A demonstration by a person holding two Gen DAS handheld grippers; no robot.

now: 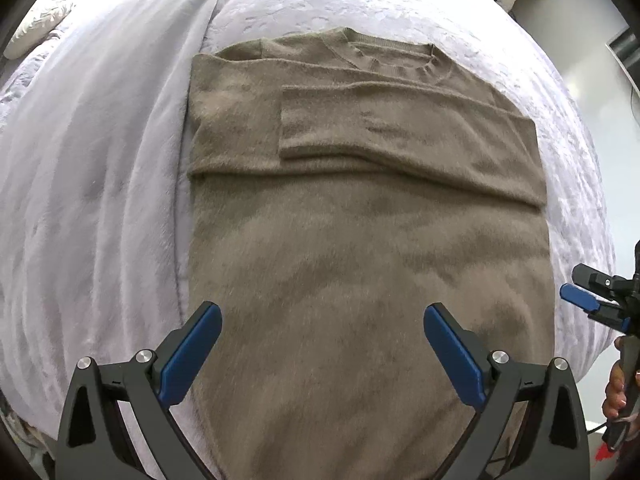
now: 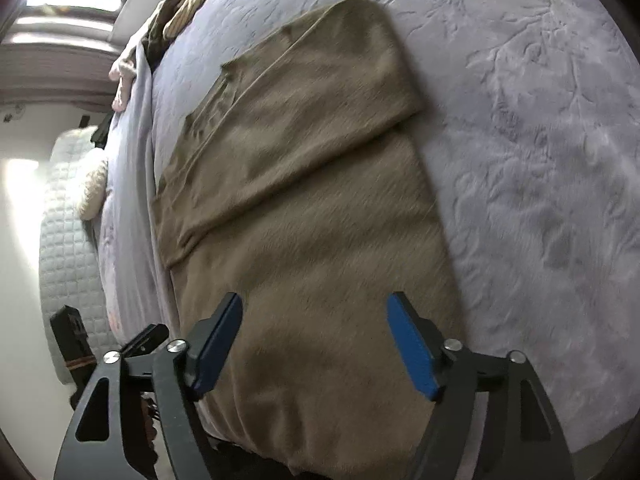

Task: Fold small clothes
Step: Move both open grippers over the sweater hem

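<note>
brown sweater point(image 1: 360, 240) lies flat on the lavender bed cover point(image 1: 100, 160), sleeves folded across the chest, left tongs point(image 1: 322, 320) and right tongs point(image 2: 314, 312) both spread wide above its hem, gripping nothing.

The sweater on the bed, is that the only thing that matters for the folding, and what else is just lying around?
For the folding:
- brown sweater, sleeves folded across its chest
- left gripper, open
- right gripper, open
- bedspread under it

Just lying about:
- grey blanket
- heap of clothes at the far end
</note>
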